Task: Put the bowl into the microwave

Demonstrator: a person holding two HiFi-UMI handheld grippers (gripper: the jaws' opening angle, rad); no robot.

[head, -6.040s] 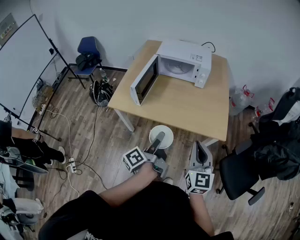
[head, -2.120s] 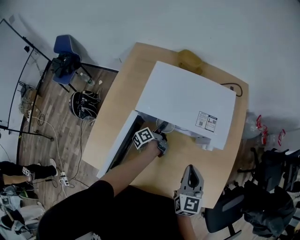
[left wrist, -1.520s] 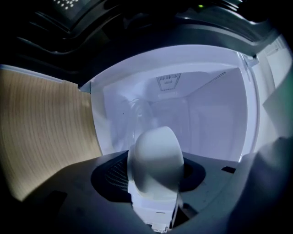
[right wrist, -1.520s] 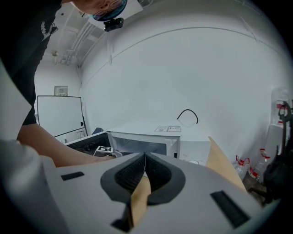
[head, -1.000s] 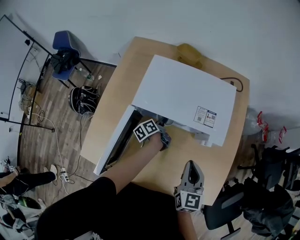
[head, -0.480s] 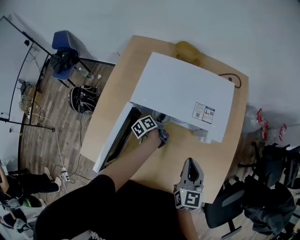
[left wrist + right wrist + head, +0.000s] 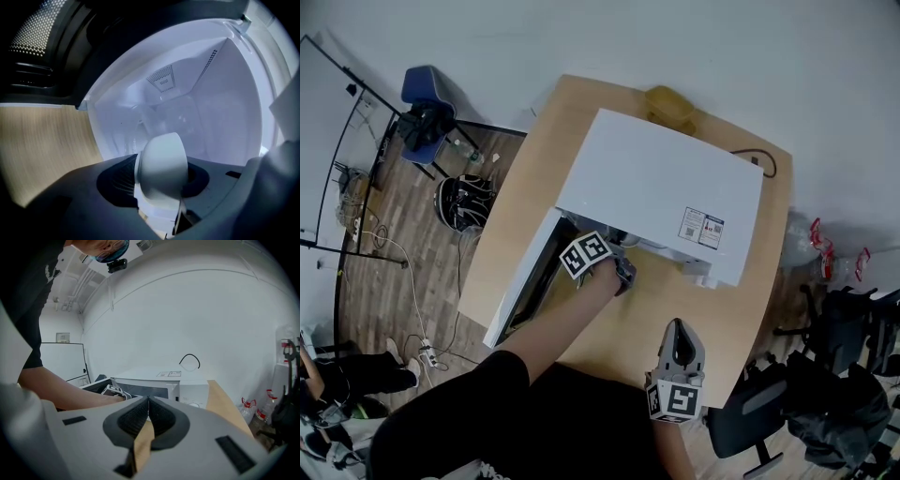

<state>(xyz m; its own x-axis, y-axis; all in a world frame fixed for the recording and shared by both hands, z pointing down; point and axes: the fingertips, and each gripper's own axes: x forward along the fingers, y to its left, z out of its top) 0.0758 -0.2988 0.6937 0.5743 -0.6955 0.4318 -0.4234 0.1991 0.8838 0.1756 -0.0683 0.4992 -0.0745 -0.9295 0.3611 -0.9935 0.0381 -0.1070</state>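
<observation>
Bowl (image 7: 161, 166) is in the mouth of the microwave (image 7: 661, 197), seen edge-on with the white cavity walls (image 7: 211, 103) behind it. We can't tell whether it touches the cavity floor yet. It sits between the jaws of the left gripper (image 7: 159, 187); they've just been closing and now look clamped on its rim. So the bowl is dead ahead of that gripper, which points in and slightly down; we judge the next move to be setting the bowl down and letting go. The open door (image 7: 525, 286) hangs off to the left of the arm, clear of it. Right gripper (image 7: 148, 404) is clenched on nothing, well back over the table (image 7: 609, 347) near its front edge, so the left one is the working side.
</observation>
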